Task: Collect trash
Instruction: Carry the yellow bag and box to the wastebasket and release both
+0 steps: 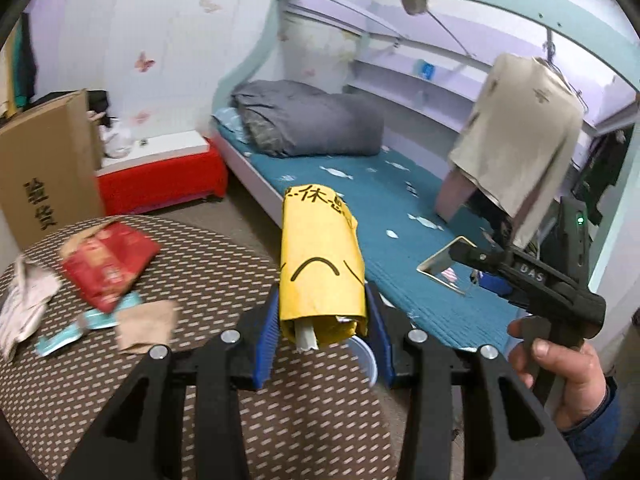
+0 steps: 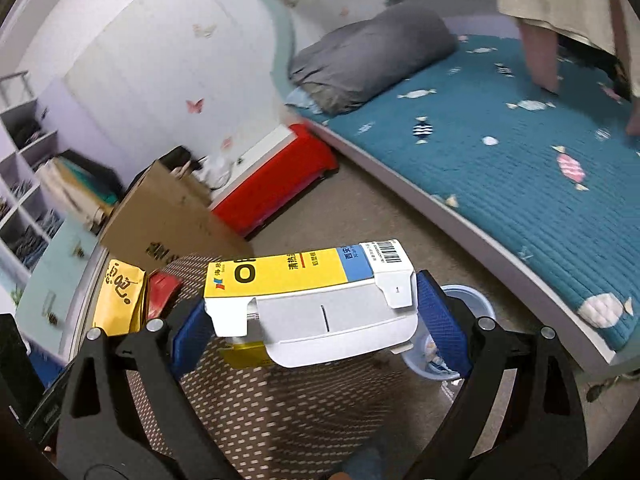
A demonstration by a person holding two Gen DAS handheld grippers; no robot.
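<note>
My left gripper (image 1: 324, 320) is shut on a rolled yellow paper bag (image 1: 322, 264) with black characters, which stands up between the blue pads (image 1: 268, 340). My right gripper (image 2: 316, 320) is shut on a yellow, white and blue carton (image 2: 312, 292), held across its width. Both hang over the edge of a round dotted brown seat (image 1: 200, 280). On the seat lie a red packet (image 1: 110, 264), crumpled white paper (image 1: 20, 308), a teal wrapper (image 1: 80, 328) and a brown paper scrap (image 1: 146, 324). A light blue bin (image 2: 460, 344) stands on the floor just past the carton.
A hand (image 1: 560, 372) carries the right gripper (image 1: 460, 260) at the right of the left wrist view. A tall cardboard box (image 1: 44, 168) and a red storage box (image 1: 160, 180) stand by the wall. A bed with a teal cover (image 2: 500, 160) and a grey duvet (image 2: 372, 52) lies beyond.
</note>
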